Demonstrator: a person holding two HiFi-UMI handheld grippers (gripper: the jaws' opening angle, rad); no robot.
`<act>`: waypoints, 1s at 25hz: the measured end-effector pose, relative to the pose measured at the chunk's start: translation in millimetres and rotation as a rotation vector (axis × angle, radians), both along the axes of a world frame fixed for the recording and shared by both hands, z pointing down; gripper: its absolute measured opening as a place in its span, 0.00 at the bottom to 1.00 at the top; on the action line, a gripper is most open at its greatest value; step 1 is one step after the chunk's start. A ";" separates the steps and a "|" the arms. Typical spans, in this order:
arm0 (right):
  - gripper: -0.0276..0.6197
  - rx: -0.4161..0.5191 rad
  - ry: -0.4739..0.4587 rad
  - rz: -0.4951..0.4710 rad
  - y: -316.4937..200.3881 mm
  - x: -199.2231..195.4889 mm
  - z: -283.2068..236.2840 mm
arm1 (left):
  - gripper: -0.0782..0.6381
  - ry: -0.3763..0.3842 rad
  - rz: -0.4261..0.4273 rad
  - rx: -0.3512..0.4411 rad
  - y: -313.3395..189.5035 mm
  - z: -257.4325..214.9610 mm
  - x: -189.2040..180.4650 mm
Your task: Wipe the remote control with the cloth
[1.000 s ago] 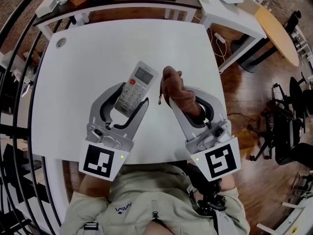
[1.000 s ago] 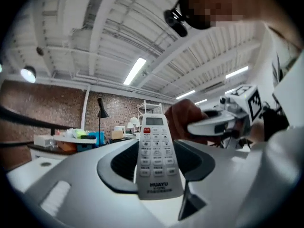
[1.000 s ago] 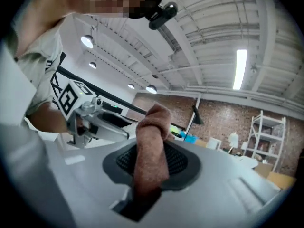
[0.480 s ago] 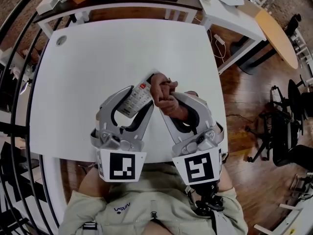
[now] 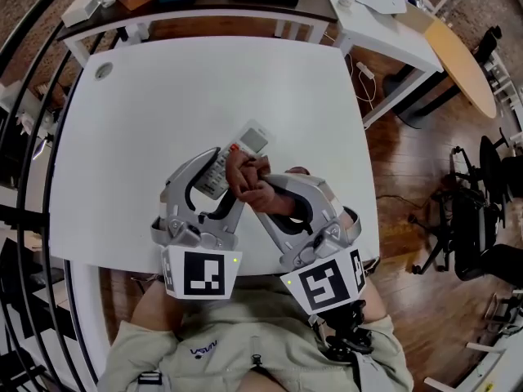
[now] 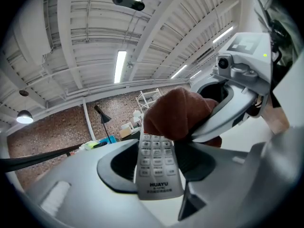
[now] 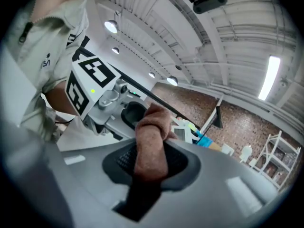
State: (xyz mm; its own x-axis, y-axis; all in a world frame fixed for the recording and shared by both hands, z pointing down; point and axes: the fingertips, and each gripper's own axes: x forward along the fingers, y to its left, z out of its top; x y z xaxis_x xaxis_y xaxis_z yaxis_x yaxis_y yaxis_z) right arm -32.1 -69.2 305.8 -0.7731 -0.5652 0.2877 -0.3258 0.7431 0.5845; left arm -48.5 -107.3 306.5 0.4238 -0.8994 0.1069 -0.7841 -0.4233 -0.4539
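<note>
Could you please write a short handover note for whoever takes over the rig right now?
Left claw: shut on the remote control, gripping its keypad end above the white table.
Right claw: shut on the bunched brown cloth.
The cloth presses on the middle of the remote's face; the display end pokes out beyond it.
Done: both things in hand, cloth on the remote.
Left: wipe the rest of the face, including the uncovered keypad end.
</note>
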 end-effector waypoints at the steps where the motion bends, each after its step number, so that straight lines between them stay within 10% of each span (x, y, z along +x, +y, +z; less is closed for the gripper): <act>1: 0.18 -0.008 -0.009 -0.004 -0.1 0.4 -0.1 | 0.45 0.005 0.001 -0.003 -0.4 0.8 -0.3; 25: 0.18 0.123 -0.443 0.188 -87.6 45.9 -98.7 | 0.45 0.163 -0.068 0.136 -50.9 -90.2 -35.0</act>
State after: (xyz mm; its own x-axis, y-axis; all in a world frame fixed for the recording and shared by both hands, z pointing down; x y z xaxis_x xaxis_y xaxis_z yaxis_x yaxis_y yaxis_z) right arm 13.8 -156.8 207.0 -0.6876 -0.7156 -0.1229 -0.6842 0.5820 0.4394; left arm -83.5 -158.3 216.3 0.3637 -0.9279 -0.0822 -0.8763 -0.3108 -0.3682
